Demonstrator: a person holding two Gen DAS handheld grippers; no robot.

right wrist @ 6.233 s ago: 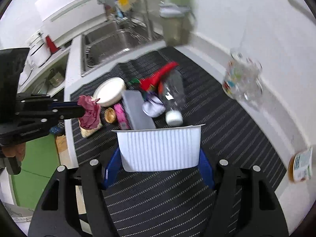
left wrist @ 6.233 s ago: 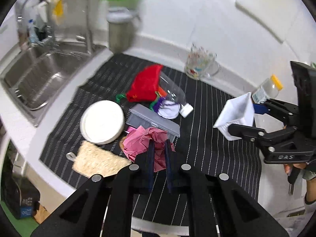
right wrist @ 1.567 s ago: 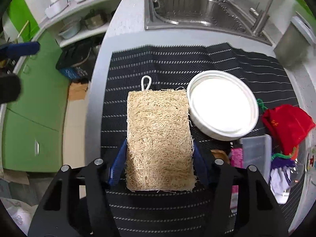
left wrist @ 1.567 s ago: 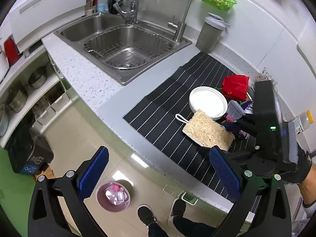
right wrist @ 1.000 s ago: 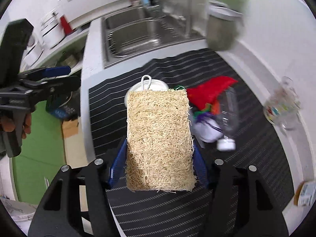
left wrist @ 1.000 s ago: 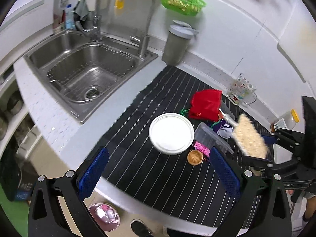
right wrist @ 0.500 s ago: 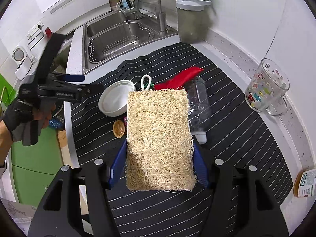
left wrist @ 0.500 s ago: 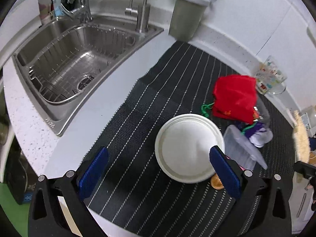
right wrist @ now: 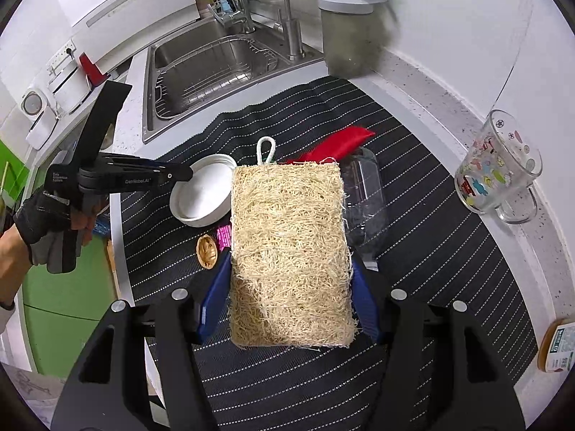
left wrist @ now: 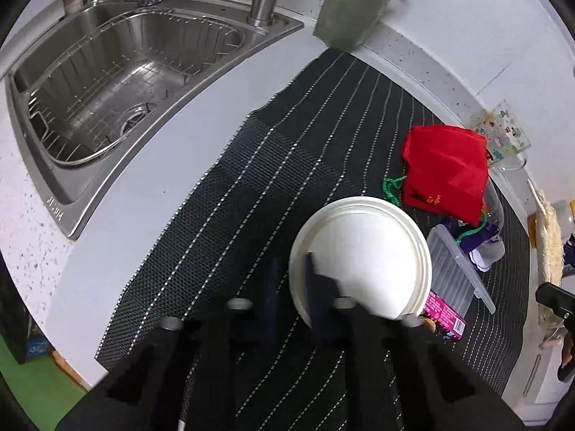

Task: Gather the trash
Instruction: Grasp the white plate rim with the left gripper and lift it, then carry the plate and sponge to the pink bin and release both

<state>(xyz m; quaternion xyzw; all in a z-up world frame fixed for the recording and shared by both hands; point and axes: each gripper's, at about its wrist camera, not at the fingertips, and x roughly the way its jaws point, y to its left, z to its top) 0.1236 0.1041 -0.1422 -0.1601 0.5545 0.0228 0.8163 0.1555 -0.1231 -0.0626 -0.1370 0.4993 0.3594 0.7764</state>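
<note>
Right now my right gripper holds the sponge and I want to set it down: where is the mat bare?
The mat is bare between the sink and the plate. Another bare strip runs between the bottle and the mug. It is crowded mid-mat, where the plate, pouch, box and bottle bunch together.

Brushed steel sink (left wrist: 118,57), dull sheen. Woven black mat (left wrist: 273,165), coarse, matt. White lid (left wrist: 363,255), smooth, plastic probably. Red pouch (left wrist: 445,168), soft cloth. Scrub pad (right wrist: 291,251), rough dry fibre. Mug (right wrist: 497,172), clear glossy glass. Speckled stone-look counter (left wrist: 25,194).
</note>
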